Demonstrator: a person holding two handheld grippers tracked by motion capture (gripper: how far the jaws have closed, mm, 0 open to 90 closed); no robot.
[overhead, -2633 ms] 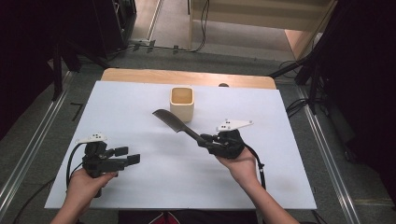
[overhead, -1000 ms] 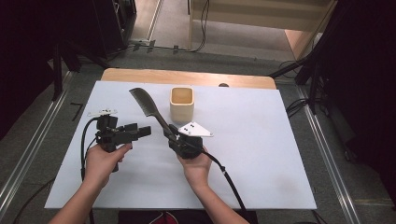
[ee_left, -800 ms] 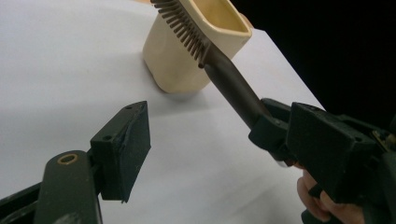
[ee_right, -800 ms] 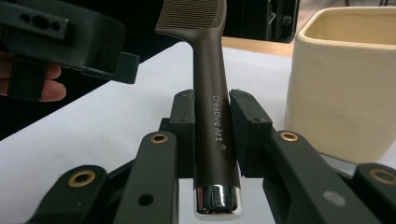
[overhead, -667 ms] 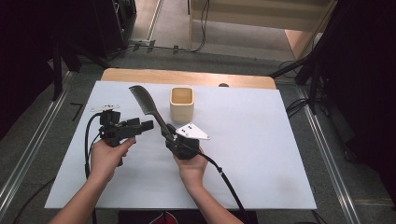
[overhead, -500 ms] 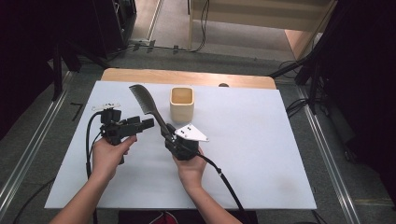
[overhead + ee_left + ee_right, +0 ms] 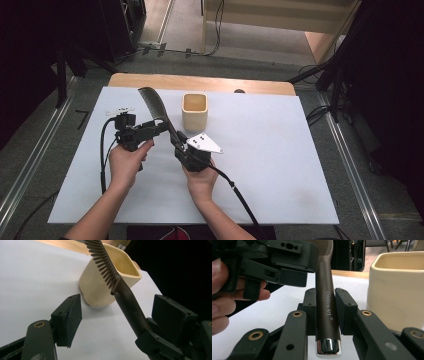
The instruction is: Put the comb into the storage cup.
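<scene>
1. Right gripper (image 7: 325, 315): the jaws are clamped on the brown handle of the hairbrush (image 7: 325, 302); both pads press its sides just above the chrome end cap. The lettering "Creative Art" runs along the handle between the pads.
2. Left gripper (image 7: 120, 315): the jaws stand wide and have just been closing a little. The brush handle passes between them, nearer one pad, with no pad seen pressing on it.
3. Hairbrush, high view (image 7: 156, 111): it is held off the table, tilted, with the bristled head up and away from the person and the handle end down in the right gripper (image 7: 181, 148). The left gripper (image 7: 159, 126) reaches in from the left at the neck below the head.
4. Cup (image 7: 194, 111): a cream, square-mouthed cup stands upright on the white table sheet (image 7: 280, 165), just to the right of the brush head and beyond the right gripper. In the left gripper view the cup (image 7: 100, 287) lies behind the bristles.
5. Hands: the left hand (image 7: 126, 162) and right hand (image 7: 201, 181) each grip a gripper body, close together over the sheet's left half.
</scene>
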